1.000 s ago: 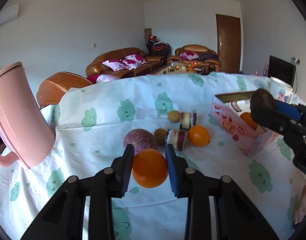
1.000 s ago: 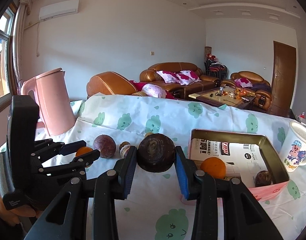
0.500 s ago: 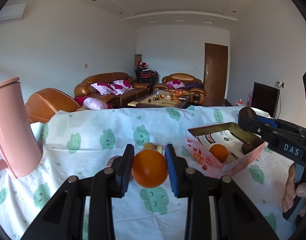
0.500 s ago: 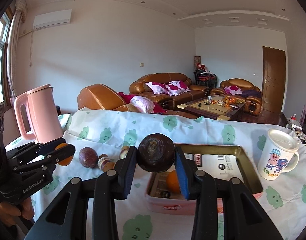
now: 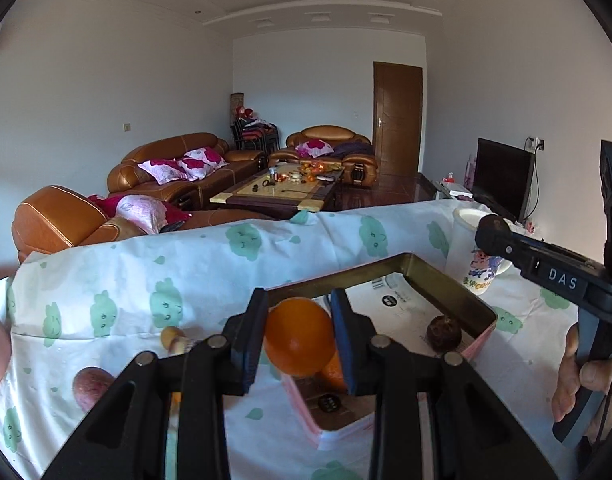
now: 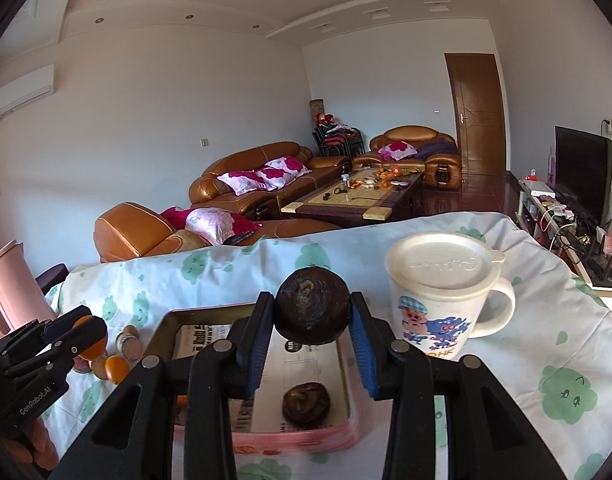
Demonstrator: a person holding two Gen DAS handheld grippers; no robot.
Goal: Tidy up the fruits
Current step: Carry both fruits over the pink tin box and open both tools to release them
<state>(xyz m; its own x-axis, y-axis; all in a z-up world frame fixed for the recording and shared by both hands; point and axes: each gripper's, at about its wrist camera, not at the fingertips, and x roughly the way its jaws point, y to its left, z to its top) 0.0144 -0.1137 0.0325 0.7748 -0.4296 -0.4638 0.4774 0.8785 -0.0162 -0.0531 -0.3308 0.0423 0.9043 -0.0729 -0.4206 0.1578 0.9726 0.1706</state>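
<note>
A: One table under a white cloth (image 6: 526, 264) with green prints, one pink box (image 5: 446, 280), one lidded mug (image 6: 446, 300) at two o'clock from the box, one pink kettle (image 6: 5, 292) out at nine.

B: And fruit?

A: Inside the box, one dark fruit (image 6: 306, 402) and one orange (image 5: 333, 368) tucked low. Loose on the cloth at nine o'clock: a small orange (image 6: 117, 366), a purple fruit (image 5: 90, 386) and some little brown ones I can't count.

B: The grippers?

A: The left gripper (image 5: 298, 334) is clamped on an orange fruit (image 5: 295, 336), right over the box's near corner. The right gripper (image 6: 312, 326) is pinching a second dark round fruit (image 6: 312, 306) above the box's open top.

B: Versus a second ago?

A: Both have swung across. The orange was over the loose pile then; the dark fruit was left of the box.

B: Any writing?

A: "DAS" on the right gripper's arm, "GenRobot.AI" on the left's. The mug's cartoon print and the box labels aren't legible.
</note>
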